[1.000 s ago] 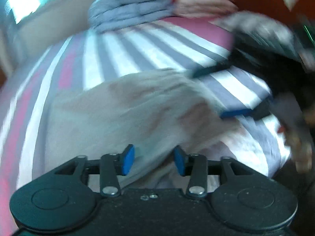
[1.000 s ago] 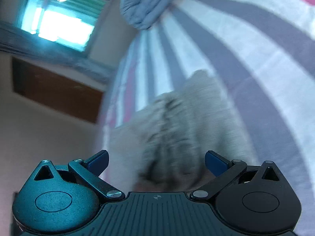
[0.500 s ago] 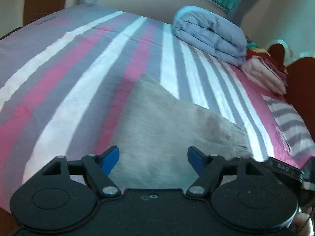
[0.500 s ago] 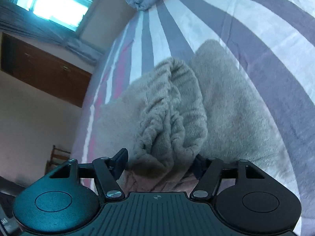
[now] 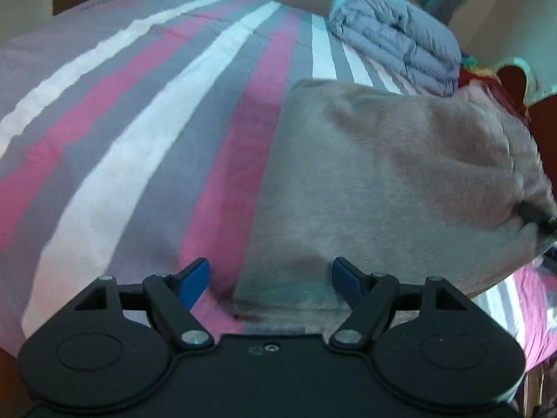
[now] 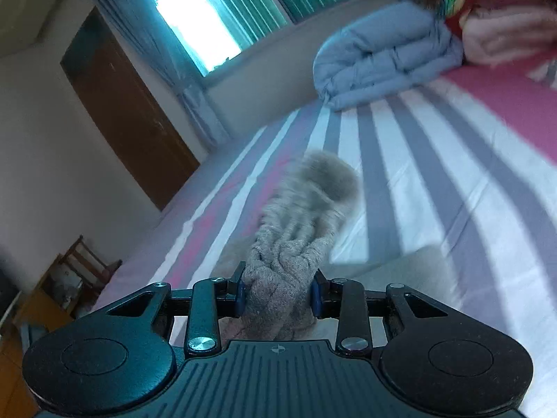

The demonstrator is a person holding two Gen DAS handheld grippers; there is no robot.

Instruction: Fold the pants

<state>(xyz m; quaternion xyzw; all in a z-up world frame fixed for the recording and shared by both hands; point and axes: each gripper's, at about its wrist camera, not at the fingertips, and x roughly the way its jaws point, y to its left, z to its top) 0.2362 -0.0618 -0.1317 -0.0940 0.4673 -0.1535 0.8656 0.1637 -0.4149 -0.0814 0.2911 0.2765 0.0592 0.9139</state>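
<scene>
Right gripper (image 6: 277, 294) clenched on bunched waistband of pants (image 6: 299, 230), leg running straight ahead of you | left gripper (image 5: 271, 277) released, straddling near hem edge, nearer that corner

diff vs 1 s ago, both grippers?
The right gripper went from open to shut on the bunched waistband of the pants and is lifting it. The left gripper opened wider, its jaws now straddling the pants' corner. The folded blue quilt and striped sheet stayed put.
</scene>
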